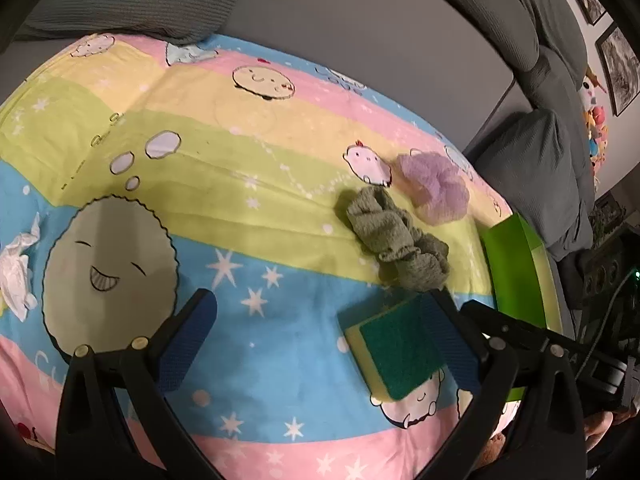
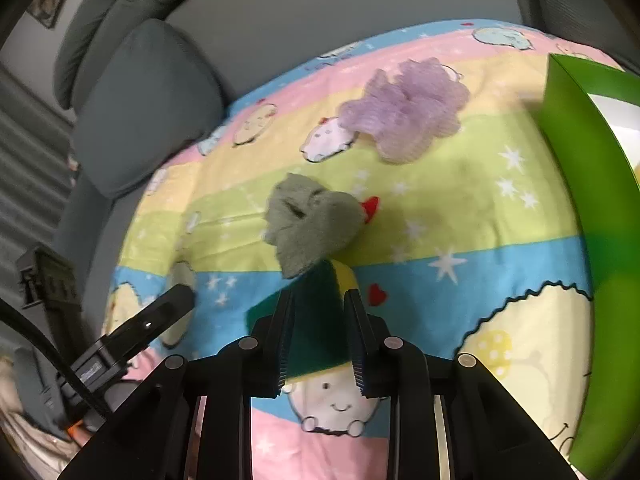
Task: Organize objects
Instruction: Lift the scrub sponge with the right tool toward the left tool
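Note:
A green-and-yellow sponge [image 1: 394, 354] lies on the pastel cartoon bedsheet [image 1: 248, 184]. In the right wrist view my right gripper [image 2: 318, 340] is shut on the sponge [image 2: 316, 320], its blue pads pressing both sides. A crumpled olive cloth [image 1: 394, 240] lies just beyond the sponge and also shows in the right wrist view [image 2: 310, 226]. A lilac mesh pouf [image 1: 434, 186] lies further back and shows in the right wrist view too [image 2: 404, 110]. My left gripper [image 1: 320, 332] is open and empty, left of the sponge.
A bright green box [image 1: 516, 264] stands at the sheet's right edge and fills the right side of the right wrist view [image 2: 592, 208]. A crumpled white tissue [image 1: 18, 268] lies at far left. Grey cushions [image 2: 148, 104] and a sofa back border the sheet.

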The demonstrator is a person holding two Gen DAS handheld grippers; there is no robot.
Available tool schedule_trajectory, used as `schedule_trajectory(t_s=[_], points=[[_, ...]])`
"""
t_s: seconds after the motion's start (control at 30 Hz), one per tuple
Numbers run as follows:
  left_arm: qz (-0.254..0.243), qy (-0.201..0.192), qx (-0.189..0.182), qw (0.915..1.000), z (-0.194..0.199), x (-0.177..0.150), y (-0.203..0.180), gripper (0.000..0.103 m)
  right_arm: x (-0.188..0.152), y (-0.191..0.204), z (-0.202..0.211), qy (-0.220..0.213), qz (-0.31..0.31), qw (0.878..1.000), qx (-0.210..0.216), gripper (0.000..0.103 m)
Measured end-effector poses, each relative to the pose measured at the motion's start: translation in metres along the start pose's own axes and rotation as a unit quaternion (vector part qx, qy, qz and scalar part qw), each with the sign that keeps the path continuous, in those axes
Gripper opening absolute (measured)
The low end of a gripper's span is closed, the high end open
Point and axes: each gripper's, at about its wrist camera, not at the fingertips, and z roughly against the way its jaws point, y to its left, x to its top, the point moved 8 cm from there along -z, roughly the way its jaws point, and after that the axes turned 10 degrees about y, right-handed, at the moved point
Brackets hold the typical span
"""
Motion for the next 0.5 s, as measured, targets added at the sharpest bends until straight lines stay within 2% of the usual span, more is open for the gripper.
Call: schedule_trajectory(t_s=[0.17,0.33,0.5], points=[[-0.007,0.03,-0.013,0.9995,-0.009,-0.01,-0.01,0.102,0.001,-0.014,0.004,-0.006,-0.017,1.0,-0.023,0.029],[-0.021,0.06,-0.015,0.9979,-0.019,-0.021,-0.023,0.102,0.0,-0.023,0.007,0.0,-0.038,0.999,0.006,0.029],[-0.031,0.101,-0.018,0.9942,-0.032,-0.033,-0.035,0.101,0.001,-0.016,0.003,0.001,-0.027,0.999,0.029,0.041]])
